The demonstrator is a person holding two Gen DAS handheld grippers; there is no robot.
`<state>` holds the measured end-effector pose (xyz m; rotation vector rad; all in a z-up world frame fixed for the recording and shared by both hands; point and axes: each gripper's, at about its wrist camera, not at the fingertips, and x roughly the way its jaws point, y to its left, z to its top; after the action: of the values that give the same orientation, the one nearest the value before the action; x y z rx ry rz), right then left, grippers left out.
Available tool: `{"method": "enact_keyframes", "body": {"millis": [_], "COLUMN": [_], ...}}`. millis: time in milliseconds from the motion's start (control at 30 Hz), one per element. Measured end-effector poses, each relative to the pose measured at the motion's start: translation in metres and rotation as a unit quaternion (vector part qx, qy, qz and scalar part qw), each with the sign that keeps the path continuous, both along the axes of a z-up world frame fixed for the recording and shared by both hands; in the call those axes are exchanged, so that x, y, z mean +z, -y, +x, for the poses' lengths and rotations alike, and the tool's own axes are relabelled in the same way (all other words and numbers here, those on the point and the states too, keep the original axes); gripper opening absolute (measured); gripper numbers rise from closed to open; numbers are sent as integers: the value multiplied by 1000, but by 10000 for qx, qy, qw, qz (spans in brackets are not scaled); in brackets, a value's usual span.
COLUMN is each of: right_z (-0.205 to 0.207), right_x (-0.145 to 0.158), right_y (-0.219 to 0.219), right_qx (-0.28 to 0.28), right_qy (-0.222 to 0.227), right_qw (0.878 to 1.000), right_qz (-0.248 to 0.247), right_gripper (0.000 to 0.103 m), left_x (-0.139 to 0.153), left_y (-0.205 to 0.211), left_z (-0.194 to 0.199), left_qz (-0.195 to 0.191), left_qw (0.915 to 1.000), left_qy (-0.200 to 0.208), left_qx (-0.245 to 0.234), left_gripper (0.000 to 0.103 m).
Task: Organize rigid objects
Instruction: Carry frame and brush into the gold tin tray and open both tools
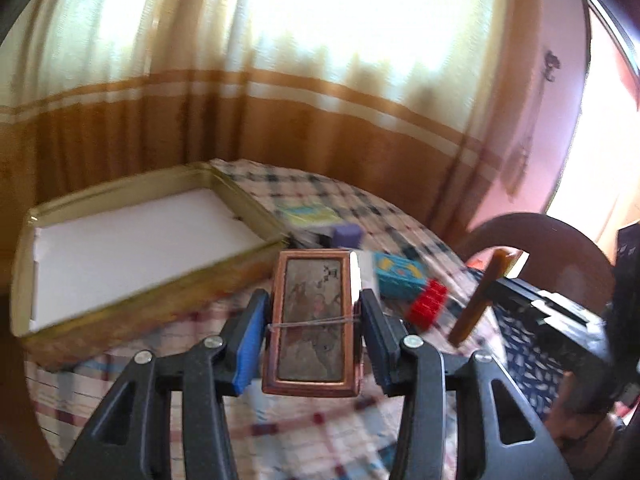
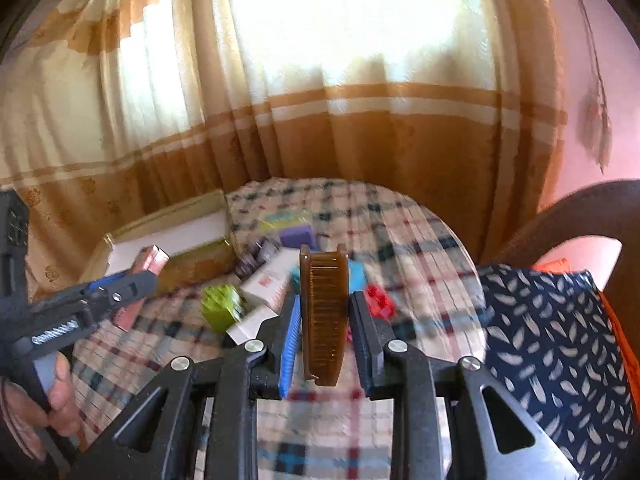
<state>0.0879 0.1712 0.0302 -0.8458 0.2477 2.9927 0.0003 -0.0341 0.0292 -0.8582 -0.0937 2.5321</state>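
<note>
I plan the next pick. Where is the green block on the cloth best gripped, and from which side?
Probably from above, pads on the flat near and far walls of the green block: it stands boxy and upright, and a white box lies close on its right, leaving little room there.

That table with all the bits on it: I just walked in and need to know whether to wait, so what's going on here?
A person is sorting small items with a gripper in each hand. The left gripper is shut on a small framed box, held above the checked tablecloth near the open tin. The right gripper is shut on a brown comb. The green block, red block, purple block and cartons lie loose on the cloth, and nothing shows on the tin's white lining.
</note>
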Motion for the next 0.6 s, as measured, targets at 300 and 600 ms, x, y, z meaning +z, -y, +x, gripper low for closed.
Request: {"method": "enact_keyframes", "body": {"millis": [300,600], "right_z": [-53,-123], "right_x": [37,28], "right_y": [64,127], "right_qx": [605,877], "right_qy": [-699,-634], "right_qw": [9956,9939], "right_qz": [-120,-201], "right_gripper": [27,27], "left_x": [-1,-8], "left_y": [43,78], "left_z": [-34,-71], "left_qz": [-376,-572], "left_qw": [9927,9792], "left_qy": [-187,-114], "left_qx": [1129,1945], "left_gripper": [45,45]}}
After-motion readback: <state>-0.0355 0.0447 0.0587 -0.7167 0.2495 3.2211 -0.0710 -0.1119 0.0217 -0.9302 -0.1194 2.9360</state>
